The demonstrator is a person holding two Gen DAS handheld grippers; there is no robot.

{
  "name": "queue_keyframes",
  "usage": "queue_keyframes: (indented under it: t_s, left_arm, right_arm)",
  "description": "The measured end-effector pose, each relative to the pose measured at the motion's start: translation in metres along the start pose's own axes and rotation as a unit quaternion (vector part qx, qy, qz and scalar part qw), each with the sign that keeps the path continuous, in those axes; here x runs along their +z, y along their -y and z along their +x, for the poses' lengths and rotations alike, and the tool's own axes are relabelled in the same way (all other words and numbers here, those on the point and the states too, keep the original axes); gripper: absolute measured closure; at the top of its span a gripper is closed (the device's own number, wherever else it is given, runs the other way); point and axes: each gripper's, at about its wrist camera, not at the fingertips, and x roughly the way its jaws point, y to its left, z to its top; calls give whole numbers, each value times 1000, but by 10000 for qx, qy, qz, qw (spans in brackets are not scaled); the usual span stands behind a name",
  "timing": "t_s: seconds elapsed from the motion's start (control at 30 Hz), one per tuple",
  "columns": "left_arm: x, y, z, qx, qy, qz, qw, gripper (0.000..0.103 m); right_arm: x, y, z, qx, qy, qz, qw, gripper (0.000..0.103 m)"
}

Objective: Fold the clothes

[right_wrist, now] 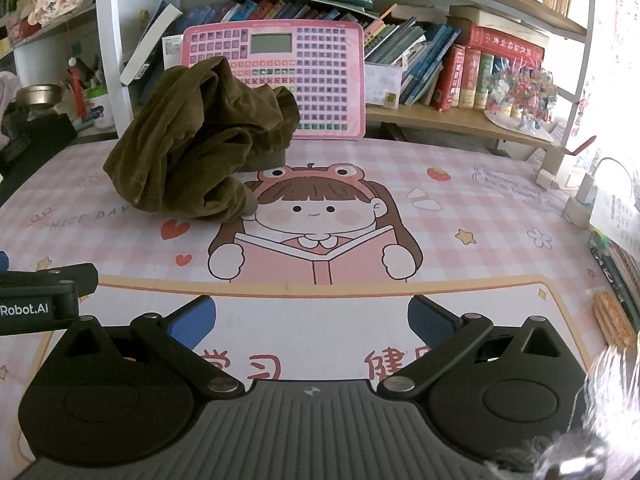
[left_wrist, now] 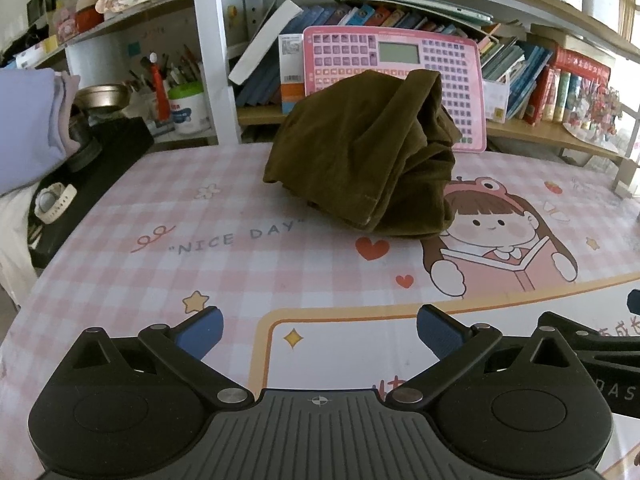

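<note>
One crumpled olive garment (left_wrist: 360,160) lies on the tabletop (left_wrist: 200,264), well ahead of both grippers. Left gripper (left_wrist: 319,334) and right gripper (right_wrist: 312,322): fingers spread wide, empty.

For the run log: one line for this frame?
stage: pre-grasp | left gripper: open, empty | right gripper: open, empty | olive garment: crumpled on desk mat, untouched

One crumpled olive garment (left_wrist: 360,160), one pink keyboard toy (left_wrist: 420,76) beyond it, and two grippers: left gripper (left_wrist: 320,334), right gripper (right_wrist: 312,320), both wide apart.
</note>
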Motion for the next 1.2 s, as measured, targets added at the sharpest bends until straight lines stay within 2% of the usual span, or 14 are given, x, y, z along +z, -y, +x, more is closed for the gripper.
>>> queue_keyframes:
  t_s: [0.53, 0.97, 1.2]
  left_arm:
    - [0, -1, 0, -74, 49, -2, 10000, 0]
    - [3, 3, -1, 41, 108, 131, 9998, 0]
    - [3, 1, 2, 117, -5, 106, 9999, 0]
  right_arm:
    - [2, -1, 2, -34, -37, -20, 10000, 0]
    - [3, -2, 2, -52, -41, -4, 10000, 0]
    - [3, -2, 0, -63, -33, -16, 10000, 0]
